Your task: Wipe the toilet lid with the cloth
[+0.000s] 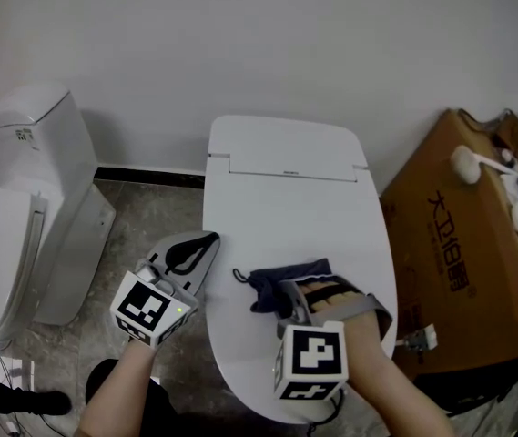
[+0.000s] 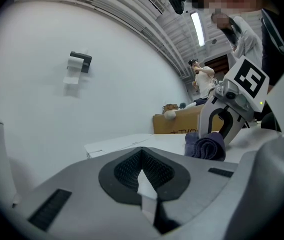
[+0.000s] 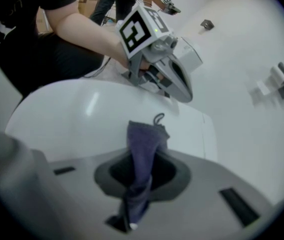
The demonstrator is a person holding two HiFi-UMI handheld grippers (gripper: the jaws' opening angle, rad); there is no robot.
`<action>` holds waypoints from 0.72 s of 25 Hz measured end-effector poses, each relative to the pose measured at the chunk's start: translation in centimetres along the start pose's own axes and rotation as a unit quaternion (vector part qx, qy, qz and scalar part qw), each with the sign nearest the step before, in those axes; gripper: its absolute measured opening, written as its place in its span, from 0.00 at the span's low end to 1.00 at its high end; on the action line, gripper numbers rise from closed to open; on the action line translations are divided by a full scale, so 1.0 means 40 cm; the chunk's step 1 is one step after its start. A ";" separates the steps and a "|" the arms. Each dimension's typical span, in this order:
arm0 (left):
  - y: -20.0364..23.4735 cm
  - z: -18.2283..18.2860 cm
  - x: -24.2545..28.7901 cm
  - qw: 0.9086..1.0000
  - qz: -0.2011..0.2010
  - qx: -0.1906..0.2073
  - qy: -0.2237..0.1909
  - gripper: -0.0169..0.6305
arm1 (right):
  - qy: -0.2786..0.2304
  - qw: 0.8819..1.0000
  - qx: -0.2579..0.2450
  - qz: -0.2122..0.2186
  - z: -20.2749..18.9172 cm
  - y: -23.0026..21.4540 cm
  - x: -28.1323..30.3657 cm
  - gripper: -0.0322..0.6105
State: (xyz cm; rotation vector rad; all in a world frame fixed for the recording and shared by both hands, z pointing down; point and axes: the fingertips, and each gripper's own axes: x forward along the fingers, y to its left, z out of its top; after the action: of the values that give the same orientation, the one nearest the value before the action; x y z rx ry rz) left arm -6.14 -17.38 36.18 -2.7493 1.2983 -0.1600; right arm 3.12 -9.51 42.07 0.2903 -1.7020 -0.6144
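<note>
Looking down in the head view, a white toilet lid [image 1: 286,208] lies closed in the middle, its far end against a plain white wall [image 1: 268,35]. A second toilet [image 1: 31,198] stands to the left on a mottled grey floor [image 1: 140,217], and a cardboard box [image 1: 450,262] sits just to the right. The dark cloth [image 1: 281,285] lies bunched on the near half of the lid, a small loop sticking out at its left end. The right gripper [image 1: 290,300] is clamped on the cloth's right end. The left gripper [image 1: 206,241] hovers at the lid's left edge with its jaws drawn together and nothing in them.

From the left gripper view, the left gripper [image 2: 142,153] has its pads almost meeting, with only a thin sliver of white lid [image 2: 127,143] showing through. Farther right, the cloth [image 2: 205,146] sits as a folded, navy-purple wad under the right gripper [image 2: 221,131]. The box [image 2: 174,123] stands beyond, a paper holder [image 2: 77,64] hangs on the wall, and a person [image 2: 204,79] stands far off.

From the right gripper view, the right gripper [image 3: 142,171] pinches the cloth [image 3: 144,149], which runs as a narrow purple strip up through the closed jaws and rests on the glossy lid [image 3: 82,109]. The left gripper [image 3: 179,86] hangs at the far edge, jaws together.
</note>
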 end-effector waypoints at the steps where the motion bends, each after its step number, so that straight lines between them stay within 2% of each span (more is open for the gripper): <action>1: 0.000 0.001 0.001 1.000 0.000 0.000 -0.001 0.05 | 0.001 1.000 -0.003 -0.002 0.007 -0.003 0.001 0.15; 9: 0.013 0.002 -0.005 1.000 0.007 -0.006 -0.005 0.05 | -0.012 1.000 -0.024 -0.002 0.078 -0.003 0.006 0.15; 14: 0.025 0.003 -0.011 1.000 0.010 0.004 -0.009 0.05 | -0.028 0.999 -0.032 0.000 0.120 -0.002 0.011 0.15; 18: 0.032 0.004 -0.015 1.000 0.014 -0.009 -0.009 0.05 | -0.036 0.999 -0.038 0.000 0.149 -0.002 0.013 0.15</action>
State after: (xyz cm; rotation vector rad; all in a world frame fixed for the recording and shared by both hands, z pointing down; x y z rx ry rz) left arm -7.45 -17.72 35.83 -2.7387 1.3401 -0.1222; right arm -2.76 -8.40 41.75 0.2166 -1.7436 -0.6946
